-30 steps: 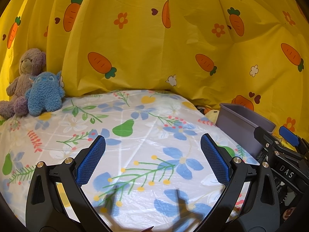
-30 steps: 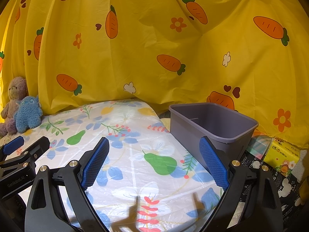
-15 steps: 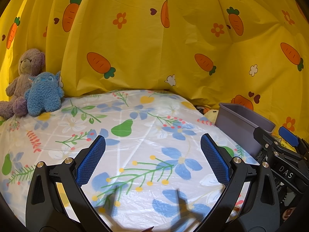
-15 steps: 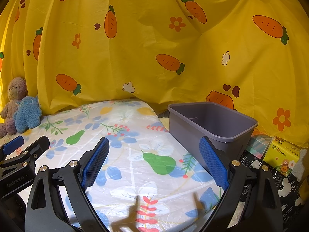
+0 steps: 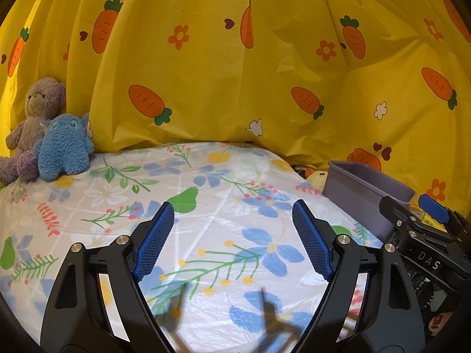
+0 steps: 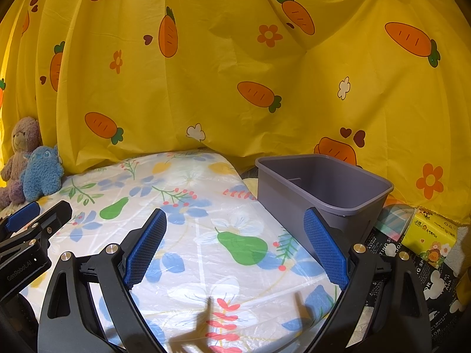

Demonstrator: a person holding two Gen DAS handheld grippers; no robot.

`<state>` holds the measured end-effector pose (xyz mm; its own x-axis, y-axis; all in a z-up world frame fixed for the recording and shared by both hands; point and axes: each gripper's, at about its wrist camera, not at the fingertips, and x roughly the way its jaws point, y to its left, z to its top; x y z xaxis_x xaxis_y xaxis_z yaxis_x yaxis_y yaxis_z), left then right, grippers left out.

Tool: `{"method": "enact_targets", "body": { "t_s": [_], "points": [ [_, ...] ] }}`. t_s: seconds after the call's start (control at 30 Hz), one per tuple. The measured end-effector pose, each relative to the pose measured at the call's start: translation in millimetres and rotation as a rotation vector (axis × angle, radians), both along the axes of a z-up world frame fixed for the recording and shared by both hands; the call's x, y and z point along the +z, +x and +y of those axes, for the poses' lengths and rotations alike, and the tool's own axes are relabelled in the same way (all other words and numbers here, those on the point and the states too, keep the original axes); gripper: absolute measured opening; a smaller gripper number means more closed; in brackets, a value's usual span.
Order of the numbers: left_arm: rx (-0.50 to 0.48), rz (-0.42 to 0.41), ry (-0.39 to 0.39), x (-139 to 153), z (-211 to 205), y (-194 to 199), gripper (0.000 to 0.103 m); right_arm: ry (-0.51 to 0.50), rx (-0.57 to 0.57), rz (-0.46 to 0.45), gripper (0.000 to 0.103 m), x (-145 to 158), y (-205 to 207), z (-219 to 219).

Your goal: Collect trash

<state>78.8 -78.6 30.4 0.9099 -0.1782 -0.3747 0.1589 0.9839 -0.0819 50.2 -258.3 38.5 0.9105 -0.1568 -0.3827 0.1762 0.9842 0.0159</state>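
My left gripper (image 5: 232, 206) hovers over a white flowered plastic sheet (image 5: 223, 235); its blue-padded jaws are closing with nothing between them. My right gripper (image 6: 235, 213) stands open and empty over the same sheet (image 6: 191, 206), its right finger in front of a grey plastic bin (image 6: 282, 194). The bin (image 5: 350, 188) stands off the sheet's right edge, and its inside looks bare where visible. A yellow tissue packet (image 6: 426, 232) lies to the right of the bin. Each view shows the other gripper at its side edge.
A purple teddy (image 5: 32, 111) and a blue plush (image 5: 63, 150) sit at the sheet's far left. A yellow carrot-print curtain (image 5: 235, 73) closes off the back. Black printed wrapping (image 6: 435, 282) lies at the right, and a yellow soft toy (image 5: 316, 178) sits behind the bin.
The left gripper's jaws have come closer together. The right gripper and both hands have stayed put.
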Motion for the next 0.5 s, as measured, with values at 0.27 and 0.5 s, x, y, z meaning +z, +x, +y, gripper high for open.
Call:
{"method": "enact_targets", "body": {
  "t_s": [0.27,0.5],
  "points": [
    [0.005,0.02,-0.003,-3,6,4,0.085,0.008,-0.007,0.005,0.091,-2,0,-2],
    [0.03,0.056,-0.008,-8,12,9,0.095,0.011,-0.007,0.007,0.091,-5,0,-3]
  ]
}}
